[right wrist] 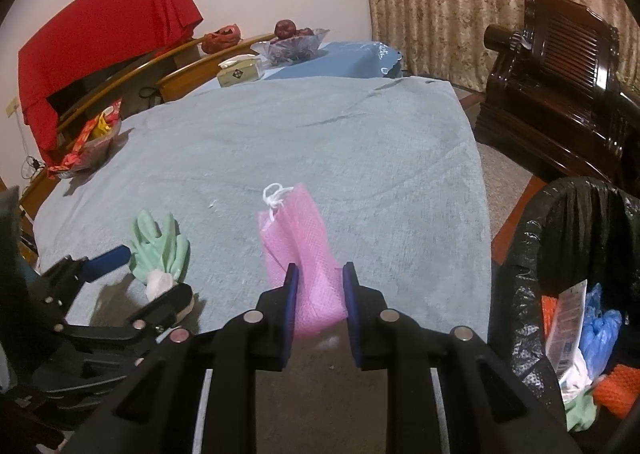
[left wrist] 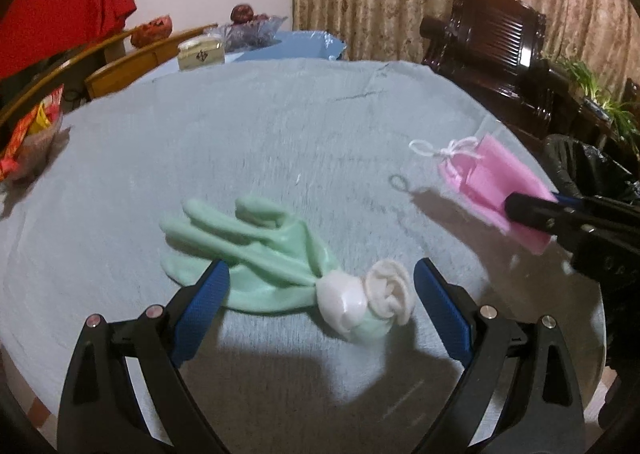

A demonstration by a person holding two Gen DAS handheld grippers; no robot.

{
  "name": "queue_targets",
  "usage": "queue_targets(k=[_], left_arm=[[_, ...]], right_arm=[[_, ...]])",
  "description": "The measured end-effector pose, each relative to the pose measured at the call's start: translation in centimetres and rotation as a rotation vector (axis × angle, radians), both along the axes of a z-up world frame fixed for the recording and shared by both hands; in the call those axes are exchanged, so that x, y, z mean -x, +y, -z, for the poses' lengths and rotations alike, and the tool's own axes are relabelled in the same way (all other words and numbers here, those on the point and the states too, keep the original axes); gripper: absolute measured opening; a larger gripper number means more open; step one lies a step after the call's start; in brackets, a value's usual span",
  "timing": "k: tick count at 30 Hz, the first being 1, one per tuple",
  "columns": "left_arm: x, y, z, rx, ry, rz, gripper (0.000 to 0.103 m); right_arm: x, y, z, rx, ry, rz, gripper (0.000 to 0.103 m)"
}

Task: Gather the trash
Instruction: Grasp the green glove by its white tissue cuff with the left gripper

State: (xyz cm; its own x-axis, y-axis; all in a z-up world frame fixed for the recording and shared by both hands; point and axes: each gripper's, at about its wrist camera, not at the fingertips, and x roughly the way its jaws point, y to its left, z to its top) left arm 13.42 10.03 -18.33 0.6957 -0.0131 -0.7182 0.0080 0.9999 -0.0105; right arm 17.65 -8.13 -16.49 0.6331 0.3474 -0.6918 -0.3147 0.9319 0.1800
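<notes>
- The left gripper (left wrist: 320,302) hovers low over the near edge of the table (left wrist: 280,126), jaws spread wide, with the rolled white cuff (left wrist: 360,304) of the mint-green glove (left wrist: 256,250) lying between the two blue pads (left wrist: 206,302).
- The glove's long axis runs away from the jaws and toward the table's left side, its fingers pointing at the far-left corner; only the bunched cuff end sits within reach of a pinch, and it lies nearer the right pad than the left.
- The right gripper (right wrist: 320,306) pinches the pink mesh pouch (right wrist: 300,250) by its near end and holds it above the cloth near the table's right edge, white drawstring (right wrist: 274,198) pointing away.
- Just beyond that right edge, to the right of the jaws, stands the black-lined trash bin (right wrist: 520,274), already holding wrappers and scraps; by position, the right gripper is the nearer one to it.
- Along the far edge sit a tissue box (right wrist: 240,74) and a glass fruit bowl (right wrist: 292,44), well apart from both grippers.
</notes>
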Motion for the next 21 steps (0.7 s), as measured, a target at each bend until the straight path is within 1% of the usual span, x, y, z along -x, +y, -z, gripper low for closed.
queue_targets(k=[4, 6, 10, 12, 16, 18, 21], left_arm=[[0.2, 0.5, 0.8, 0.043, 0.013, -0.006, 0.091], [0.2, 0.6, 0.8, 0.063, 0.021, 0.004, 0.082], [0.3, 0.7, 0.9, 0.107, 0.031, 0.033, 0.07], [0.4, 0.9, 0.8, 0.13, 0.036, 0.048, 0.06], [0.7, 0.9, 0.5, 0.148, 0.036, 0.055, 0.049], [0.6, 1.0, 0.4, 0.153, 0.032, 0.053, 0.041], [0.8, 1.5, -0.3, 0.164, 0.012, 0.043, 0.035]], right_arm=[[-0.1, 0.0, 0.0, 0.004, 0.0, -0.003, 0.022], [0.0, 0.1, 0.1, 0.005, 0.0, -0.005, 0.022], [0.2, 0.4, 0.0, 0.01, -0.004, -0.015, 0.022], [0.3, 0.6, -0.1, 0.012, -0.006, -0.02, 0.022], [0.6, 0.8, -0.3, 0.01, -0.01, -0.028, 0.022], [0.8, 0.9, -0.4, 0.01, -0.012, -0.03, 0.022], [0.9, 0.8, -0.6, 0.005, -0.015, -0.03, 0.022]])
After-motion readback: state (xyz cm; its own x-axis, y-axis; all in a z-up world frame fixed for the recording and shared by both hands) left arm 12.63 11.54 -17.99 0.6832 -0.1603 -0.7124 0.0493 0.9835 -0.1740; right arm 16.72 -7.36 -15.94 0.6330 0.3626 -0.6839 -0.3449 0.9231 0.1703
